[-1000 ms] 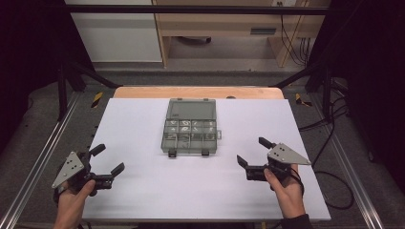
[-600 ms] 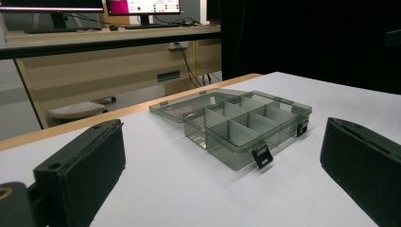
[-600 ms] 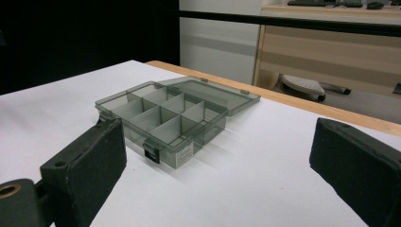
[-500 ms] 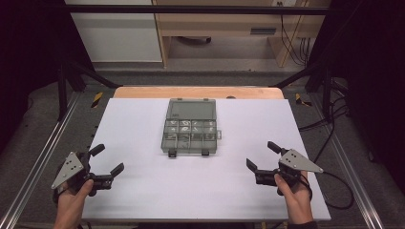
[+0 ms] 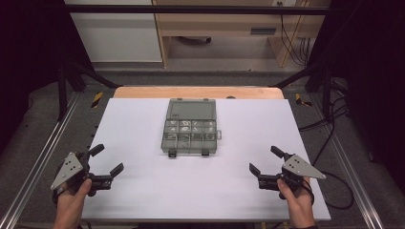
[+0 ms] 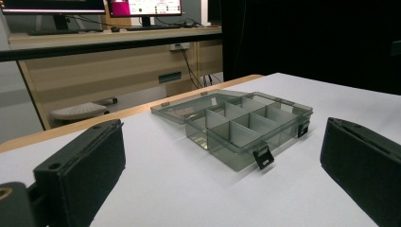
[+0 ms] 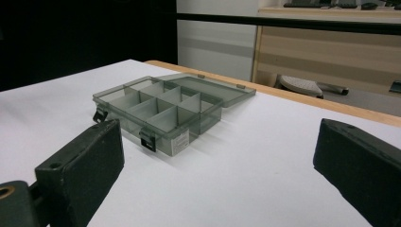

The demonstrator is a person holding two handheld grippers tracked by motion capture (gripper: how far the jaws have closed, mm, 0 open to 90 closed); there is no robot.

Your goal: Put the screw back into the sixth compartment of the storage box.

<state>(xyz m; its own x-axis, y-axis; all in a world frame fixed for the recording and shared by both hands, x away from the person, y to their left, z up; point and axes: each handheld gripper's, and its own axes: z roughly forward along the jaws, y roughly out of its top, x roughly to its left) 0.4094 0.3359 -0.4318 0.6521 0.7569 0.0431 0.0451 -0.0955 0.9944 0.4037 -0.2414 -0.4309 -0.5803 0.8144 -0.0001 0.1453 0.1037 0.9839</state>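
1. At the middle of the table (image 5: 143, 191), toward its far edge, lies the compartment box (image 5: 190, 132) with its lid (image 5: 191, 108) folded open to the far side.
2. Its long axis runs from near to far, and the two latches (image 5: 171, 153) face the near edge.
3. The left hand-held gripper (image 5: 106, 160) rests at the near left, jaws apart and holding nothing.
4. The right hand-held gripper (image 5: 265, 159) rests at the near right, jaws also apart (empty too).
5. The box lies forward and inward from both; I judge neither clearly nearer.
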